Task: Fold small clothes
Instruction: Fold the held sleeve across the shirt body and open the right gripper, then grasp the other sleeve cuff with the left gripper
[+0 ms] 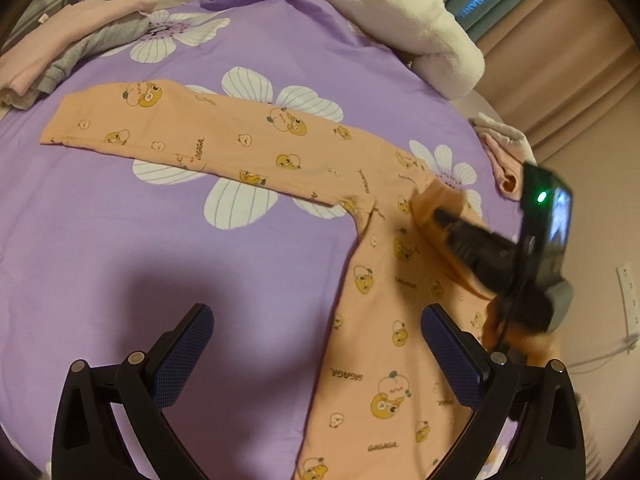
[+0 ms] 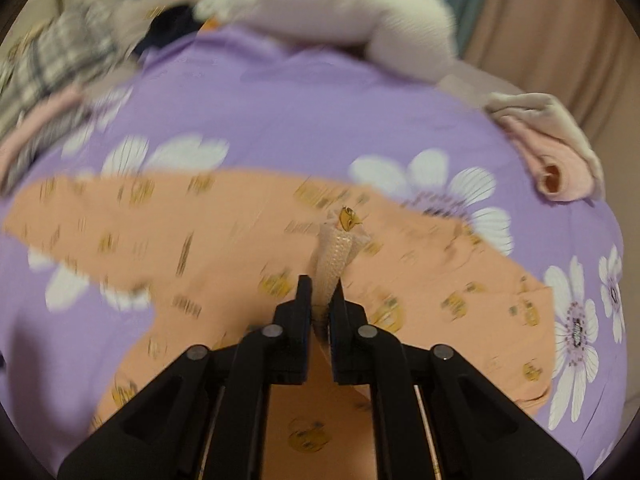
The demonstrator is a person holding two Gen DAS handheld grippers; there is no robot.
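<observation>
Small orange printed pants (image 1: pixel 248 144) lie spread on the purple flowered bedsheet (image 1: pixel 120 240), one leg stretching to the left, the other toward me. My left gripper (image 1: pixel 316 320) is open and empty, hovering over the near leg. My right gripper (image 1: pixel 440 216) is shut on the pants' waistband and lifts that edge at the right. In the right wrist view the pants (image 2: pixel 160 232) spread below, and my right gripper (image 2: pixel 322 292) pinches a folded strip of the pale inner waistband (image 2: pixel 336 256).
Folded pink and grey clothes (image 1: pixel 60 52) lie at the far left. A white plush blanket (image 1: pixel 400 20) sits at the back. A rolled pink and beige garment (image 2: pixel 556 152) lies at the right edge. Curtains (image 1: pixel 560 60) hang beyond the bed.
</observation>
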